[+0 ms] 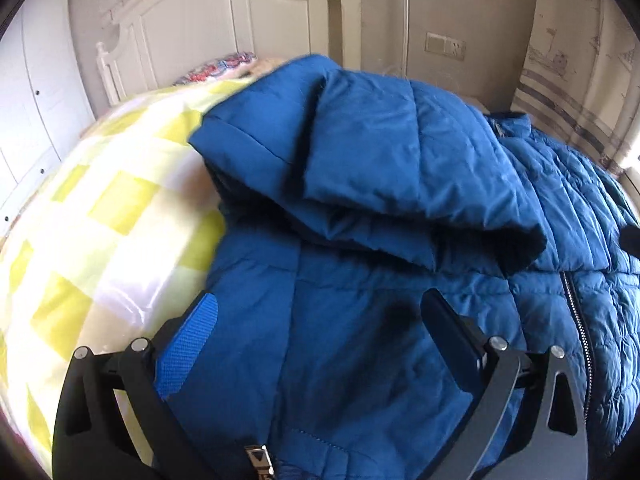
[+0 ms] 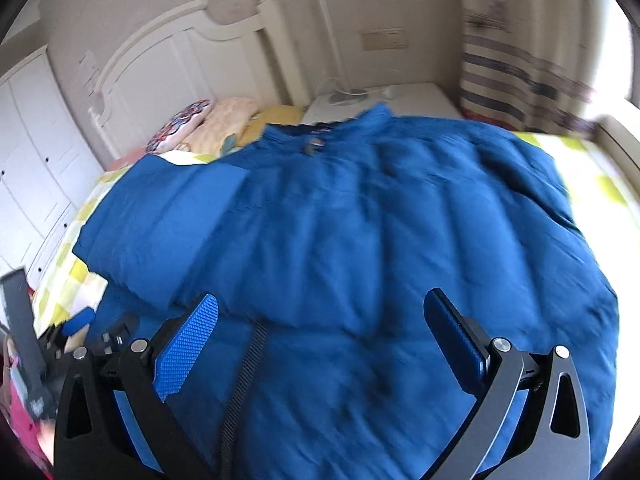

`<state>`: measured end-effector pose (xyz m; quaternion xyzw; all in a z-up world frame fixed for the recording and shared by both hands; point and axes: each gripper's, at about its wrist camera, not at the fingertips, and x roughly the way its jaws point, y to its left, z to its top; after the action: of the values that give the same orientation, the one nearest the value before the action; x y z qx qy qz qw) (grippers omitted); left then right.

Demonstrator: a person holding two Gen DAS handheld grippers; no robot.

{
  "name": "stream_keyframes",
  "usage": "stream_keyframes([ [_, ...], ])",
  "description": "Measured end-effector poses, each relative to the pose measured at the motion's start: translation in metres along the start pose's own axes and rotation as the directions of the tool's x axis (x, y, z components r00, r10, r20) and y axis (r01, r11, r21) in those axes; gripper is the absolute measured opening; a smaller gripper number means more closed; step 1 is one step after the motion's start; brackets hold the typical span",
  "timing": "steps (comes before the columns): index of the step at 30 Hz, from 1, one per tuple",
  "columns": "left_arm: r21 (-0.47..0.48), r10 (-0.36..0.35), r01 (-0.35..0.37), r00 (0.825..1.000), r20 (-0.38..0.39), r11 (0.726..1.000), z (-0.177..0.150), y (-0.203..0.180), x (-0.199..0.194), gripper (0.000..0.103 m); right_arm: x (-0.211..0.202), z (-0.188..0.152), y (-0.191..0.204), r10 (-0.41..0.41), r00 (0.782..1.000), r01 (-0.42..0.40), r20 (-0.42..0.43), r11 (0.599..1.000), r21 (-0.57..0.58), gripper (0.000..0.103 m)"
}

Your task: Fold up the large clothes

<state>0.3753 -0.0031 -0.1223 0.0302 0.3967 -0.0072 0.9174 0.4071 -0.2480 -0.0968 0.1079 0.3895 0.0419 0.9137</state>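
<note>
A large blue quilted puffer jacket (image 2: 360, 216) lies spread across a bed, covering most of the yellow-and-white checked bedspread (image 1: 92, 216). In the left wrist view one sleeve (image 1: 360, 148) is folded over the jacket's body, its cuff end pointing toward the bedspread, and the front zipper (image 1: 576, 320) runs down the right side of the frame. A small metal zipper pull (image 1: 258, 458) sits at the bottom edge, between the fingers; markings on it are too small to read. In the right wrist view the collar (image 2: 320, 136) lies at the far end, toward the pillows (image 2: 212, 124) stacked against the white headboard (image 2: 192, 52). A small round tag or patch near the collar is too blurred to read.

The left gripper (image 1: 320, 332) hangs just above the jacket with its fingers spread wide and nothing between them. The right gripper (image 2: 320, 328) is likewise spread apart over the blue fabric, empty; whether its tips touch the cloth cannot be told.

Beside the bed stands a white nightstand (image 2: 400, 96), with a striped curtain (image 2: 512, 76) to its right. White wardrobe doors (image 2: 28, 160) line the left wall. No containers are visible, and no legible writing.
</note>
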Motion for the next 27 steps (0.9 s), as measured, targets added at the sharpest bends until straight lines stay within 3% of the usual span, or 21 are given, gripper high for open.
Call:
stream_keyframes([
  [2,-0.044,0.021,-0.018,0.997,0.068,0.999,-0.002,0.009,-0.014,0.101,0.006,0.007,0.020,0.015,1.000,-0.015,0.006,0.998,-0.053,0.099],
  [4,-0.135,0.012,0.007,0.990,0.143,0.991,-0.005,0.026,-0.029,0.101,0.008,0.012,0.050,0.018,1.000,-0.014,0.024,0.987,-0.163,0.099],
  [6,-0.274,0.039,0.022,0.976,0.214,0.961,-0.009,0.057,-0.041,0.101,0.009,0.014,0.076,0.010,0.999,0.000,0.036,0.961,-0.277,0.099],
  [7,-0.347,0.098,-0.015,0.970,0.222,0.938,-0.011,0.071,-0.044,0.101,0.010,0.015,0.092,0.022,0.999,-0.010,0.031,0.941,-0.339,0.099],
  [10,-0.515,0.208,-0.103,0.967,0.150,0.851,-0.017,0.111,-0.040,0.101,0.020,0.017,0.131,0.048,0.999,-0.046,-0.008,0.878,-0.476,0.099],
  [12,-0.557,0.214,-0.117,0.971,0.111,0.822,-0.021,0.126,-0.034,0.101,0.031,0.014,0.155,0.012,1.000,-0.021,-0.019,0.829,-0.559,0.099],
  [15,-0.580,0.185,-0.119,0.981,0.055,0.806,-0.022,0.133,-0.022,0.101,0.055,0.000,0.187,-0.063,0.997,0.013,-0.050,0.741,-0.671,0.099],
  [16,-0.578,0.184,-0.120,0.981,0.054,0.807,-0.021,0.132,-0.022,0.101,0.064,-0.007,0.198,-0.106,0.994,0.053,-0.030,0.695,-0.717,0.098],
  [18,-0.565,0.190,-0.115,0.979,0.076,0.817,-0.021,0.130,-0.026,0.101,0.067,-0.014,0.204,-0.174,0.983,0.156,0.055,0.647,-0.746,0.092],
  [19,-0.560,0.191,-0.111,0.978,0.087,0.821,-0.019,0.127,-0.027,0.101,0.064,-0.012,0.203,-0.151,0.987,0.145,0.058,0.662,-0.735,0.084],
  [20,-0.550,0.195,-0.107,0.975,0.104,0.828,-0.017,0.123,-0.029,0.101,0.056,-0.006,0.197,-0.110,0.992,0.117,0.055,0.705,-0.700,0.068],
  [21,-0.541,0.200,-0.105,0.973,0.119,0.835,-0.017,0.120,-0.032,0.101,0.048,0.000,0.189,-0.076,0.996,0.090,0.050,0.745,-0.661,0.060],
  [22,-0.535,0.202,-0.104,0.971,0.128,0.838,-0.017,0.120,-0.032,0.101,0.030,0.010,0.172,-0.018,0.997,0.060,0.078,0.812,-0.580,0.057],
  [25,-0.496,0.185,-0.077,0.967,0.173,0.865,-0.015,0.112,-0.039,0.101,-0.019,0.031,0.105,0.091,0.981,-0.036,0.174,0.955,-0.294,0.050],
  [27,-0.432,0.111,-0.014,0.973,0.201,0.902,-0.012,0.099,-0.040,0.101,-0.043,0.036,0.047,0.092,0.966,-0.078,0.241,0.995,-0.070,0.050],
])
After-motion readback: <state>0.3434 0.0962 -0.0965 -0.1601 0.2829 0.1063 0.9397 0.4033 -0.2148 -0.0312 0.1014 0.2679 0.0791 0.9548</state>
